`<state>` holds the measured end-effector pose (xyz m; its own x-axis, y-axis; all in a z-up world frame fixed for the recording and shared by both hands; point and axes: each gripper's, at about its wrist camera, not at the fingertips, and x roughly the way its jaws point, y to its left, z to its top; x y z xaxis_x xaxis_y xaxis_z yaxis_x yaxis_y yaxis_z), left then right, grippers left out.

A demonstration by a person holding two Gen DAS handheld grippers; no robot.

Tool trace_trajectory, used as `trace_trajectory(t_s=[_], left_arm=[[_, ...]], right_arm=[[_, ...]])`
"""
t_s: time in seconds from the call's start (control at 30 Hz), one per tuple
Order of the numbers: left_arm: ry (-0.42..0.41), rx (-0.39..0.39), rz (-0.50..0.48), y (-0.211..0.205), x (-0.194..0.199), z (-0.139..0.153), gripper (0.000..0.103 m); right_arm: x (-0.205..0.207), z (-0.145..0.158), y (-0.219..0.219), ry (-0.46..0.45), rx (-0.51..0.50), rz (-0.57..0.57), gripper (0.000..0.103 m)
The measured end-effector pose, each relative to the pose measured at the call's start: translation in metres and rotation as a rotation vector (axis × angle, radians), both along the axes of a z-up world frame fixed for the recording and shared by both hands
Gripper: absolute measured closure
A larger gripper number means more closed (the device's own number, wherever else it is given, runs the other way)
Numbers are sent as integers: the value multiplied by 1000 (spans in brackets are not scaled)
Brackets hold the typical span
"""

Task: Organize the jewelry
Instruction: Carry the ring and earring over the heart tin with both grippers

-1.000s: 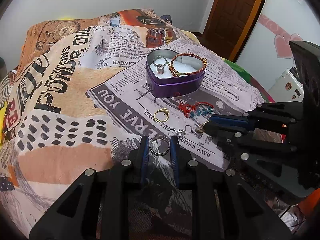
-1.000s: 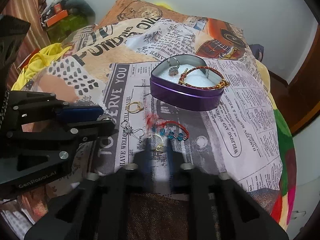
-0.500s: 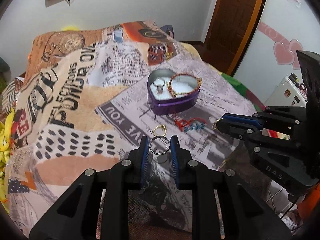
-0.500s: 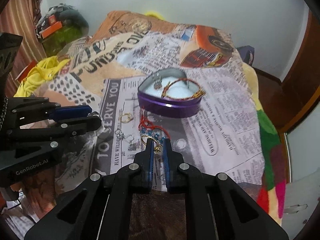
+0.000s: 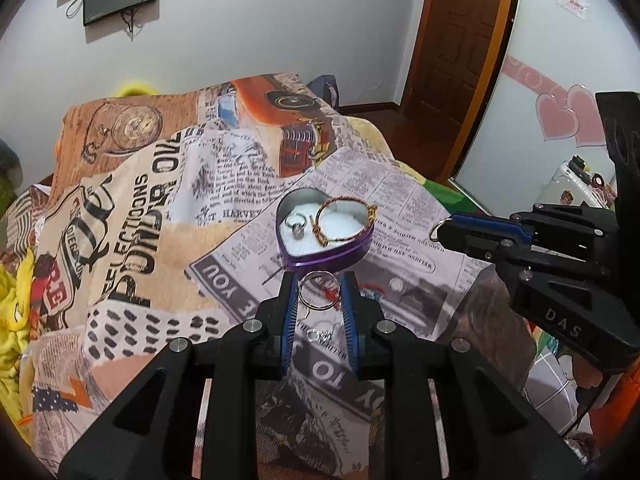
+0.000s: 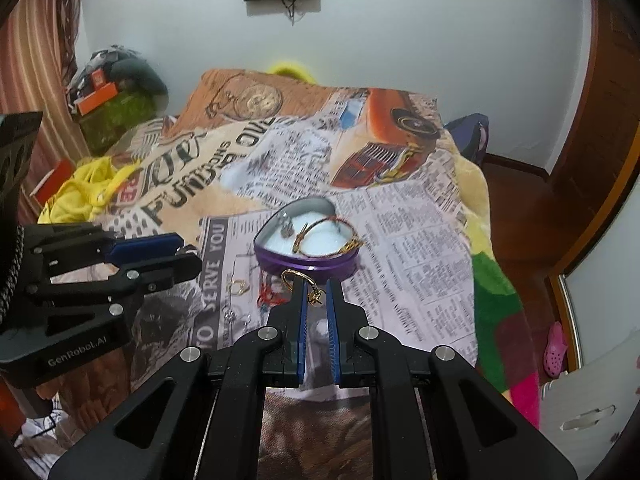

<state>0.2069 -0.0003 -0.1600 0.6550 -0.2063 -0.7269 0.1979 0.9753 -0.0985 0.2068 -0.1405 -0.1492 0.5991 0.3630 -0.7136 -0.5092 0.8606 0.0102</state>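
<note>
Purple tin (image 5: 332, 254) holds a bracelet (image 5: 344, 220) and ring (image 5: 297, 227). Left gripper (image 5: 320, 292) grasps a silver ring (image 5: 319, 291), right gripper (image 6: 316, 292) a gold ring (image 6: 298, 276); three pieces (image 6: 256, 294) remain on the bed (image 6: 420, 240).

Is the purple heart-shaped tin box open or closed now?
Open: the purple heart-shaped tin box has no lid on; a ring and bracelet lie visible inside.
</note>
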Motion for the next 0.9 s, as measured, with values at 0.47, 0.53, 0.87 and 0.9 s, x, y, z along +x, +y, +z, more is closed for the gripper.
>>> trace_trajectory(t_s=[0.47,0.53,0.87,0.9], left_arm=[[-5,-22,6,-1,40,-4,82],[0,-21,5,-1,46,-8,82],[17,-14,-4,-1,68,-22,82],[19,-14,-6,-2,70,-23,82]], right_arm=[[29,1,-2,-10,50,-22,95],[35,-1,0,-7,49,-18,95],[61,-14,13,23,43,1,95],[63,-15,14,25,41,3,95]])
